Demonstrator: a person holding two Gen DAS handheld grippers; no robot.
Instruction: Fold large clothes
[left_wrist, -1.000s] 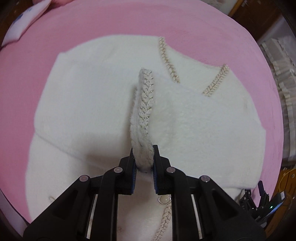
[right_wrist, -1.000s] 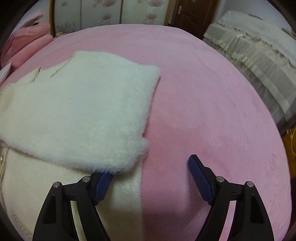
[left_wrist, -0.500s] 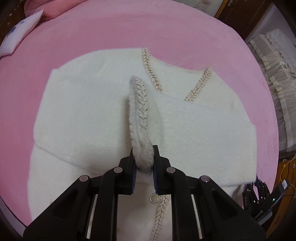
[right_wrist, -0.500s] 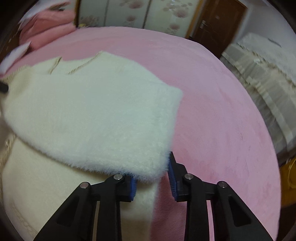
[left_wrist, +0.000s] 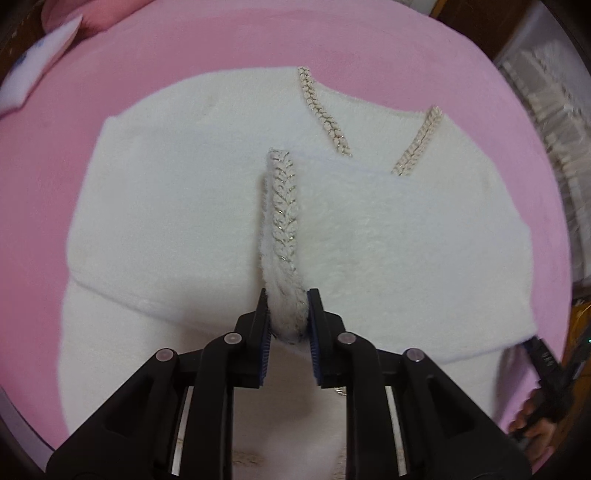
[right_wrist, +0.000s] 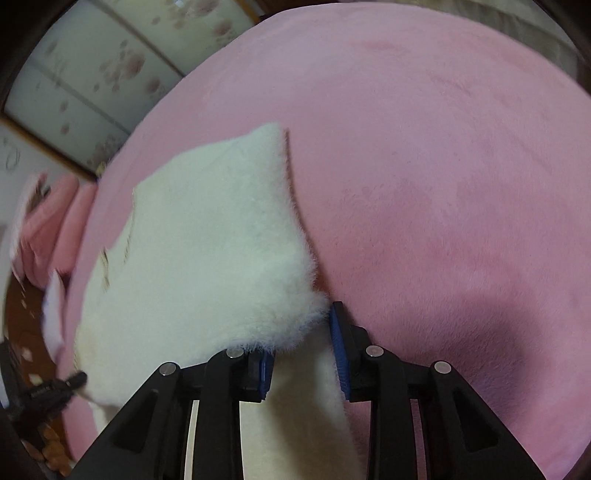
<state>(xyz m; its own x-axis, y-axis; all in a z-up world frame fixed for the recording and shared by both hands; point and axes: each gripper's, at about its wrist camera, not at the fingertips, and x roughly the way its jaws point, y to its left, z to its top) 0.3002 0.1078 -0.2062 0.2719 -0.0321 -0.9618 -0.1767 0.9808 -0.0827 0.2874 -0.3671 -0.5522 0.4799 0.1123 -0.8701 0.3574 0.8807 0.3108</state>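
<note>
L gripper (left_wrist: 287, 317) opening, braided cuff (left_wrist: 282, 221) between; R gripper (right_wrist: 301, 354) opening at sleeve (right_wrist: 221, 258).

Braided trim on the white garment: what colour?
Cream braided trim with silvery metallic thread; clearest in the left wrist view.
</note>
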